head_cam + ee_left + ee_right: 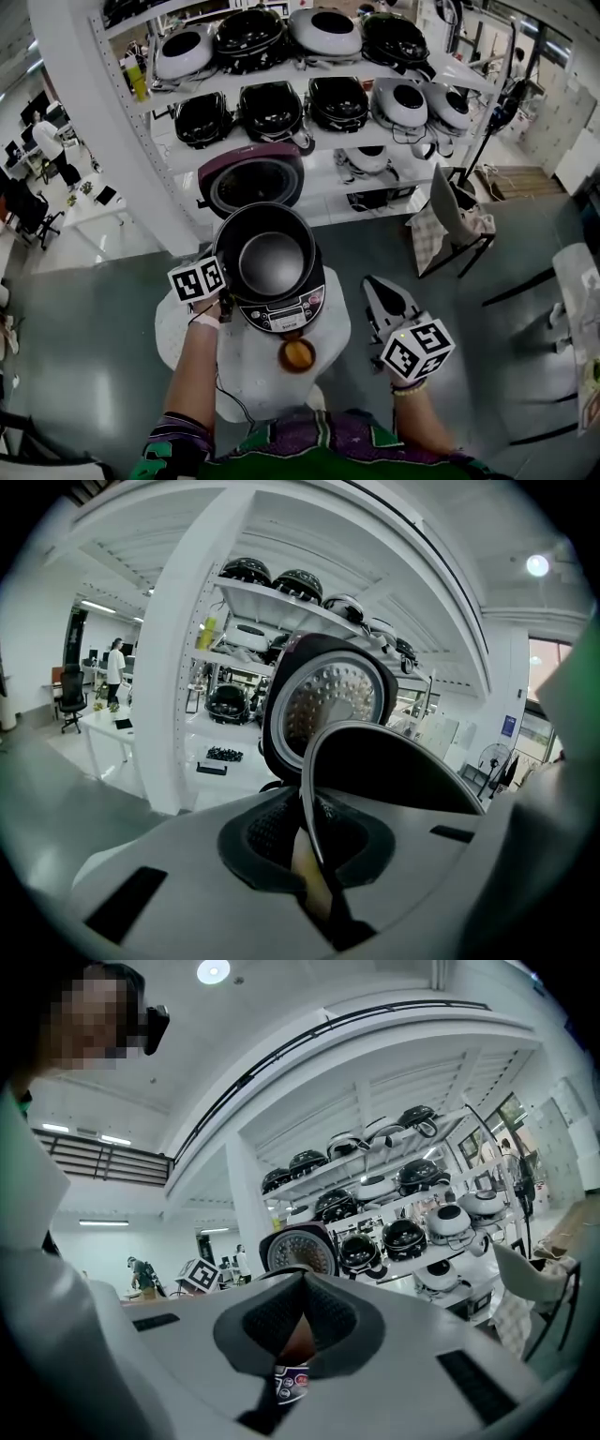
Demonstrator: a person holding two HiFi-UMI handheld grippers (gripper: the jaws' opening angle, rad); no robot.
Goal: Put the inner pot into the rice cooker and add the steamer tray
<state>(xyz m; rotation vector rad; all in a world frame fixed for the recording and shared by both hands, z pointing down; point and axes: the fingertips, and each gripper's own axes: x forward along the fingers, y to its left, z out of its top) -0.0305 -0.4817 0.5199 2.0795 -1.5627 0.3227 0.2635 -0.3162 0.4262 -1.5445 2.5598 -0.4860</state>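
1. Head view: the left claw (223, 286) pinches the left rim of the dark round metal inner pot (272, 262), at the mouth of the open black rice cooker (281, 317). The right claw (373, 283) hangs to its right, over open grey floor (487, 375).
2. Left gripper view: the jaws squeeze the pot's thin rim. The silver dotted lid (333, 700) stands just beyond.
3. Right gripper view: the jaws are pressed together, holding nothing.

1. Head view looks steeply down from above onto the rice cooker (281, 314) on the round surface (333, 333), with the shelves (319, 137) beyond.
2. Left gripper view rides the left claw (314, 883), very near the inner pot (394, 771), facing the raised lid (333, 700).
3. Right gripper view looks level along the right claw (292, 1358); all three views share the lid and shelves.
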